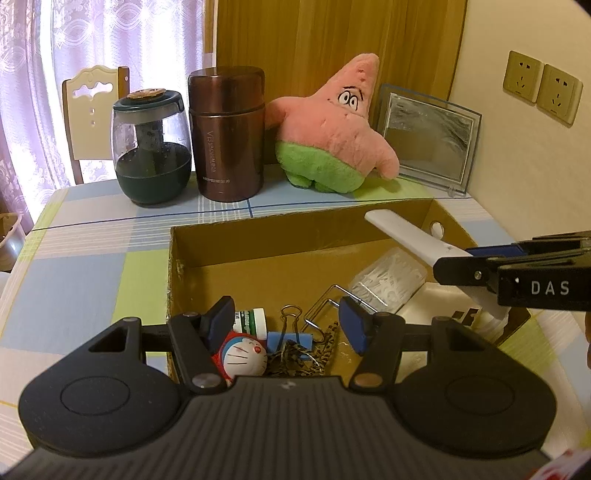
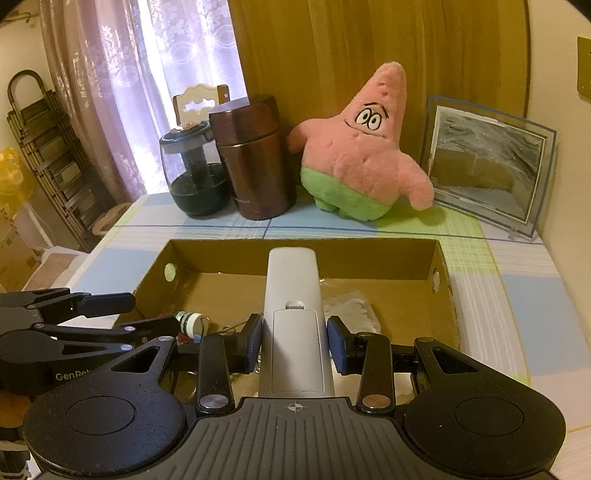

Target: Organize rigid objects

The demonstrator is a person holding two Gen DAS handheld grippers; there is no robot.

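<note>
The right gripper (image 2: 294,345) is seen nearest, its blue pads (image 2: 255,341) clamped on the flanks of a white remote control (image 2: 293,325), which is held back side up with its battery cover showing; the remote is carried above the open cardboard box (image 2: 445,295) and points toward the box's far wall. The left gripper (image 1: 286,326) is held over the near left part of the same box; its fingers (image 1: 218,325) stand apart with nothing pinched between them.

Below the left gripper, on the box floor, a round Doraemon figure (image 1: 243,356) is seen lying just beside a small white bottle with a green label (image 1: 253,321); next to them a blue binder clip (image 1: 286,341) and a tangle of patterned cord (image 1: 314,354) are found, with a bent wire piece (image 1: 332,302) behind. Further right a clear plastic case of white floss picks (image 1: 388,282) is lying inside the box.

The box is set on a table covered by a checked cloth (image 1: 92,266) in blue, green and white. Beyond the box, along the table's far edge, a glass jar with a dark lid and dark base (image 1: 151,147) is placed at the left; a brown metal vacuum flask (image 1: 227,133) is standing just beside it; a pink and green starfish plush toy (image 1: 332,129) is propped next; a glass picture frame (image 1: 428,140) is leaned at the far right. Behind the table a chair back (image 1: 94,99) and lace curtains (image 1: 92,33) are visible.
</note>
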